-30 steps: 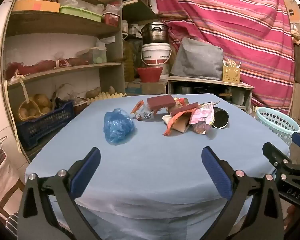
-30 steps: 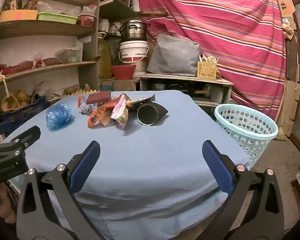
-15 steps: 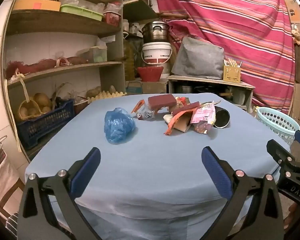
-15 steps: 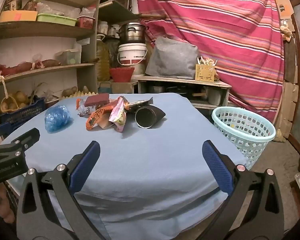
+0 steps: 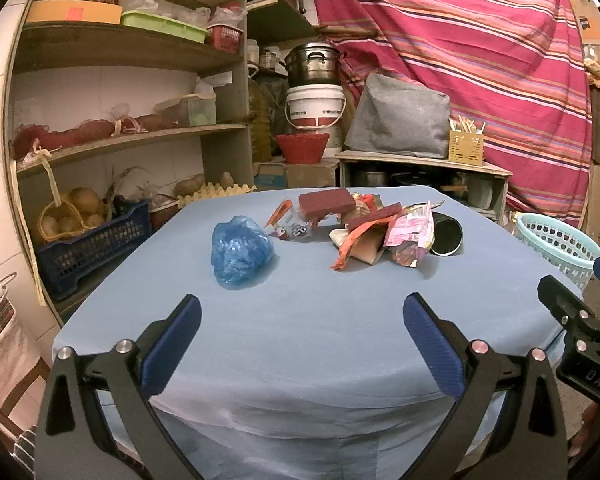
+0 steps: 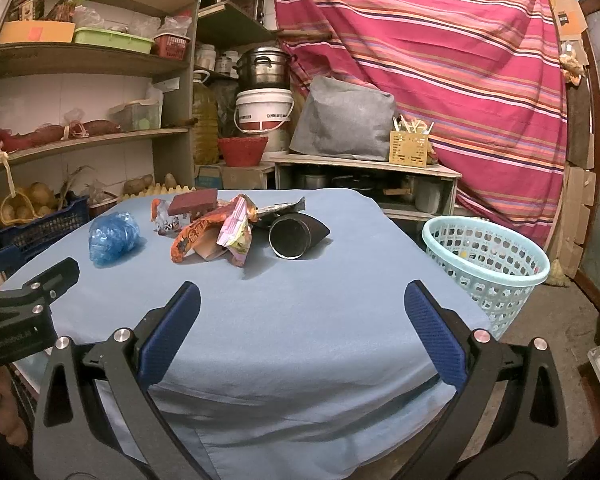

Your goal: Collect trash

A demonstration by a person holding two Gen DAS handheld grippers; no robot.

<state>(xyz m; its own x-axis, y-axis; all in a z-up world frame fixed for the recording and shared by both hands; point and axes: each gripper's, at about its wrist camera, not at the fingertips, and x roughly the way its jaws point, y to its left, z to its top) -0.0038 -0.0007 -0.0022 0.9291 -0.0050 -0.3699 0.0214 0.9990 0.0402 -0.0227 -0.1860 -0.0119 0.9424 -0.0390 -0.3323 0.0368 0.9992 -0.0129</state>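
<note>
Your left hand-held gripper and right hand-held gripper hover wide open and empty over the near edge of the blue-draped tabletop. At its far side lies the trash: a crumpled blue plastic bag on the left, then a heap of torn snack wrappers and a black tube. A pale green basket stands on the floor to the right.

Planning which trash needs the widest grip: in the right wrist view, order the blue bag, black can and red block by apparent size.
1. Blue bag and black can: look about alike, so unranked.
2. Red block: smallest, though farther back, so unsure.
</note>
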